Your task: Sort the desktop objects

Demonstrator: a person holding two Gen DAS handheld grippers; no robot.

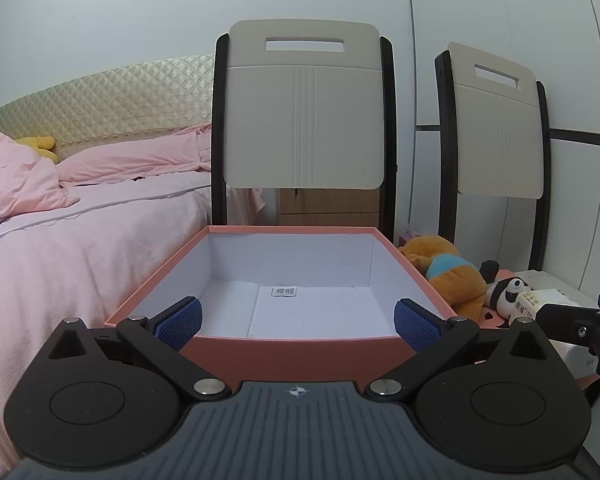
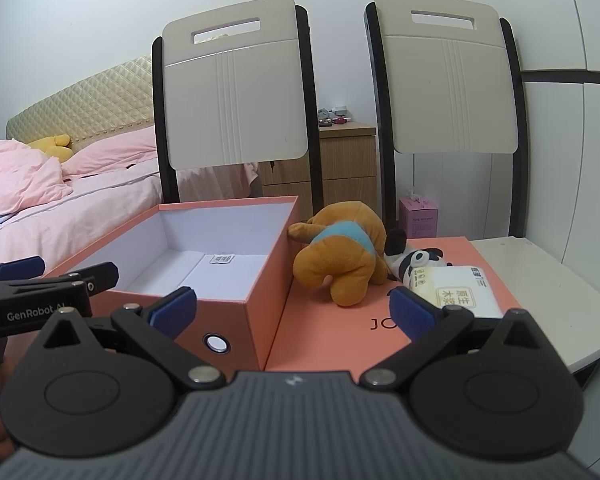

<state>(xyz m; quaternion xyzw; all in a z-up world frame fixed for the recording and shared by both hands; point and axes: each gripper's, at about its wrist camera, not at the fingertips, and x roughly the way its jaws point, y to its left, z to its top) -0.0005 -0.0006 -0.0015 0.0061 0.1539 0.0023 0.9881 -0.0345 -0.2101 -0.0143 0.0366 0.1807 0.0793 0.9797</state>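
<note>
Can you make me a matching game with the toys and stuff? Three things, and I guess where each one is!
Things:
1. orange plush dog
2. panda toy
3. white label

Places:
A. inside the open box, on its floor
B. right beside the box's outer wall
C. between the dog and the tissue pack

Pairs: 1-B, 2-C, 3-A
</note>
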